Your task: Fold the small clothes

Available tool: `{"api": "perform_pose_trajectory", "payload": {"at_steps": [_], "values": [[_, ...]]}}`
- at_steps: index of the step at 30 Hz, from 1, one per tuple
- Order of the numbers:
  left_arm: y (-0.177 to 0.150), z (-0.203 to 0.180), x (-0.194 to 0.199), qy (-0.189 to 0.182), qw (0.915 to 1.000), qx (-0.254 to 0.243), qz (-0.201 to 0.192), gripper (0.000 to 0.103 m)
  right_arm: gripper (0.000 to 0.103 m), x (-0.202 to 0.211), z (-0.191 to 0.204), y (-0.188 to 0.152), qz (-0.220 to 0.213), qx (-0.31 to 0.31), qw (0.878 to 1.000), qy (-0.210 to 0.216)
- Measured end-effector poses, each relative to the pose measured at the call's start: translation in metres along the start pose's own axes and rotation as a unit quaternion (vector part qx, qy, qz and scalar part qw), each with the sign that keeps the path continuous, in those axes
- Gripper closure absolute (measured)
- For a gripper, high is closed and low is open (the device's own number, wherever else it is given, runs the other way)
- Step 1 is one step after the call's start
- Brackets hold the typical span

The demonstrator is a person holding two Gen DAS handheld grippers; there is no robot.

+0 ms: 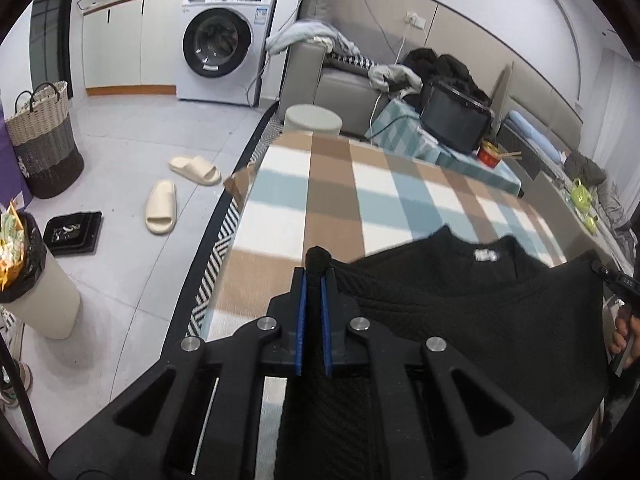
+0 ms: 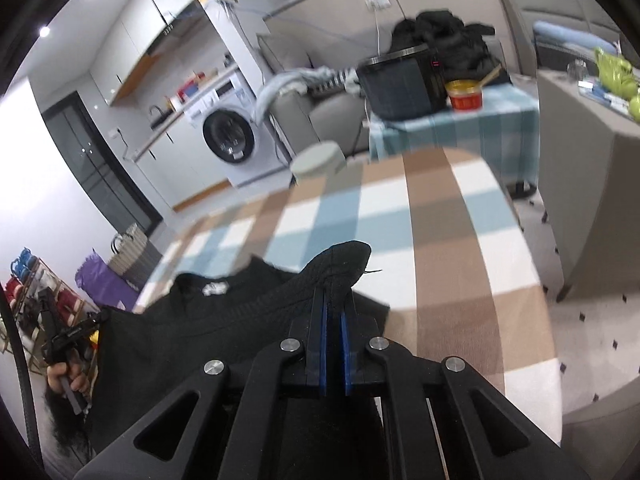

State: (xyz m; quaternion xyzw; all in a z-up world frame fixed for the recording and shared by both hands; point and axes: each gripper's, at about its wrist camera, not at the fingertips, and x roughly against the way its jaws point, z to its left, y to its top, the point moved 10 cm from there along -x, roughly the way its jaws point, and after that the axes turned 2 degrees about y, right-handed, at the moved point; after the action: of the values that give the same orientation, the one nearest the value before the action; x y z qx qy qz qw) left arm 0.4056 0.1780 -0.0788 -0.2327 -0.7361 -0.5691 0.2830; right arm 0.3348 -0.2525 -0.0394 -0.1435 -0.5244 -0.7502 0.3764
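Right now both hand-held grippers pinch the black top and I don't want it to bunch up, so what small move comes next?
Probably carry it forward and lay it flat on the checked cloth. The left hand-held gripper and right hand-held gripper each clamp a shoulder of the black top, which hangs spread between them, and bare cloth lies ahead.
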Motion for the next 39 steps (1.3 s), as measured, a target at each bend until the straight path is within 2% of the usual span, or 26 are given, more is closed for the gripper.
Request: {"api": "perform_pose_trajectory", "payload": {"at_steps": [4, 7, 9, 11, 15, 17, 20, 26, 29, 31, 37, 39], "values": [[0.028, -0.005, 0.001, 0.002, 0.9998, 0.001, -0.021, 0.099, 0.098, 0.006, 0.000, 0.023, -0.035, -0.007, 0.999, -0.017], [0.044, -0.006, -0.017, 0.014, 0.9997, 0.001, -0.019, 0.098, 0.098, -0.005, -0.013, 0.033, -0.031, -0.021, 0.998, -0.041], [0.037, -0.002, -0.044, 0.040, 0.9988, 0.007, 0.025, 0.098, 0.094, -0.025, -0.028, 0.025, 0.004, -0.028, 0.997, -0.067], [0.025, 0.000, -0.061, 0.058, 0.9963, 0.008, 0.064, 0.093, 0.079, -0.043, -0.046, 0.007, 0.051, -0.054, 0.993, -0.091], [0.001, 0.005, -0.062, 0.060, 0.9946, 0.006, 0.085, 0.087, 0.075, -0.043, -0.062, -0.024, 0.101, -0.078, 0.987, -0.093], [-0.007, 0.010, -0.050, 0.065, 0.9942, 0.011, 0.085, 0.073, 0.067, -0.032, -0.064, -0.040, 0.117, -0.083, 0.986, -0.086], [-0.019, 0.017, -0.025, 0.072, 0.9946, 0.021, 0.072, 0.051, 0.062, -0.009, -0.057, -0.060, 0.128, -0.087, 0.986, -0.064], [-0.066, 0.025, 0.030, 0.067, 0.9942, 0.039, 0.075, 0.045, 0.061, 0.039, -0.029, -0.120, 0.151, -0.061, 0.986, -0.044], [-0.090, 0.019, 0.052, 0.064, 0.9952, 0.028, 0.069, 0.045, 0.061, 0.060, -0.022, -0.141, 0.139, -0.062, 0.988, -0.039], [-0.106, 0.014, 0.066, 0.064, 0.9958, 0.015, 0.064, 0.045, 0.061, 0.070, -0.016, -0.155, 0.130, -0.072, 0.989, -0.017], [-0.146, 0.010, 0.092, 0.069, 0.9960, 0.008, 0.056, 0.045, 0.061, 0.083, 0.001, -0.173, 0.114, -0.046, 0.992, -0.011], [-0.154, 0.009, 0.101, 0.064, 0.9966, 0.009, 0.050, 0.045, 0.061, 0.083, 0.009, -0.181, 0.115, -0.022, 0.993, -0.022]]}}
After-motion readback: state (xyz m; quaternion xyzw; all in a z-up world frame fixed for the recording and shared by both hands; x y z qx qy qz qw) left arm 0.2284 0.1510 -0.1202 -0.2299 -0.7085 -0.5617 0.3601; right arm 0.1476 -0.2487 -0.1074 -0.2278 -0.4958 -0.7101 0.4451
